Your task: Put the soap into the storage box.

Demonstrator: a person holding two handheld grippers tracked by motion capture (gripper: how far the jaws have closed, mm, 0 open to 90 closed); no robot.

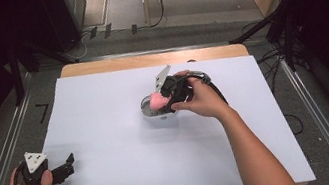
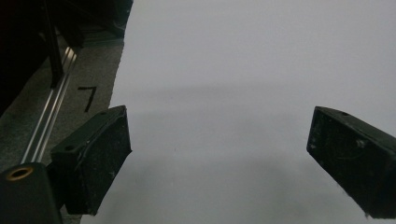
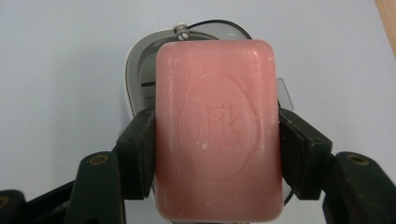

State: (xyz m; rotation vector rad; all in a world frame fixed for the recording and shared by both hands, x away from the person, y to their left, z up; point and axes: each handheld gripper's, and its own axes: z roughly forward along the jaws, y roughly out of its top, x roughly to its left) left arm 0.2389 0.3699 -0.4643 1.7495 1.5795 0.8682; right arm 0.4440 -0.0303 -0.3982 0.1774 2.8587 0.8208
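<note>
One pink soap bar (image 3: 218, 128), one soap dish (image 3: 140, 65).

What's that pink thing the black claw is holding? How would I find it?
Look at the big white sheet covering the table, then near its middle find the grey-white soap dish. Just over it, the right gripper clamps a pink soap bar by its long sides. It is rounded, stamped with an oval emblem, and the one pink thing.

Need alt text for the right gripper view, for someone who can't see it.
A pink soap bar with an embossed oval stamp is clamped by its long sides in the right gripper. Behind it lies a white-and-grey soap dish on a white table cover.
</note>
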